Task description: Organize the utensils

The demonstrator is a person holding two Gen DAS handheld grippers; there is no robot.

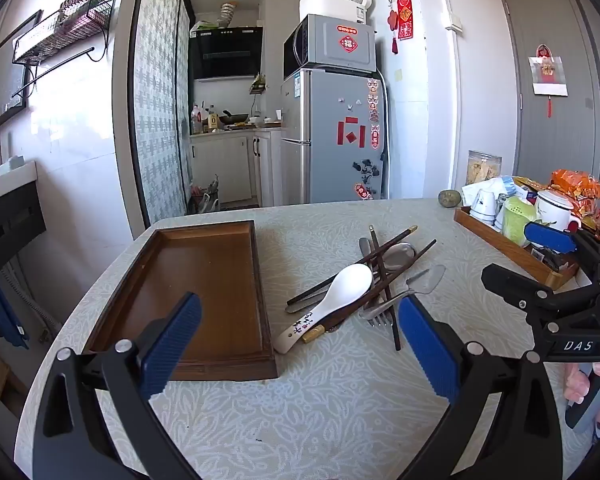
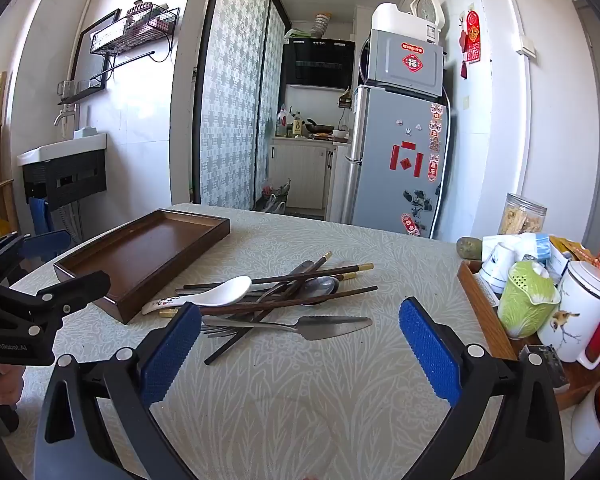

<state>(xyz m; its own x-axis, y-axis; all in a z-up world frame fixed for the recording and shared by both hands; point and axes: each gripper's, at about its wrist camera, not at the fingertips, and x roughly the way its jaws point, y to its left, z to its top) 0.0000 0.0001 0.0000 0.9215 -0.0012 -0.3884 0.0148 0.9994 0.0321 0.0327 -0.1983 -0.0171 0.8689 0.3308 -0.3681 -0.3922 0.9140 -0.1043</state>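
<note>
An empty dark wooden tray (image 1: pixel 204 280) (image 2: pixel 140 256) lies on the patterned table. Right of it is a loose pile of utensils: a white ceramic spoon (image 1: pixel 340 296) (image 2: pixel 216 292), dark chopsticks (image 1: pixel 384 264) (image 2: pixel 284 280), a metal spoon (image 1: pixel 398 254) (image 2: pixel 320 286), a fork (image 1: pixel 380 316) (image 2: pixel 220 330) and a serrated metal server (image 1: pixel 428 280) (image 2: pixel 328 326). My left gripper (image 1: pixel 300 348) is open and empty, hovering just before the tray and the pile. My right gripper (image 2: pixel 300 344) is open and empty, just before the pile; it also shows in the left wrist view (image 1: pixel 540 264).
A second wooden tray (image 2: pixel 484 312) (image 1: pixel 504 244) at the table's right holds cups, a green cabbage-shaped pitcher (image 2: pixel 526 300) and a white mug (image 2: pixel 576 316). Snack bags and a jar (image 2: pixel 522 216) stand behind. A fridge (image 1: pixel 336 136) stands beyond the table.
</note>
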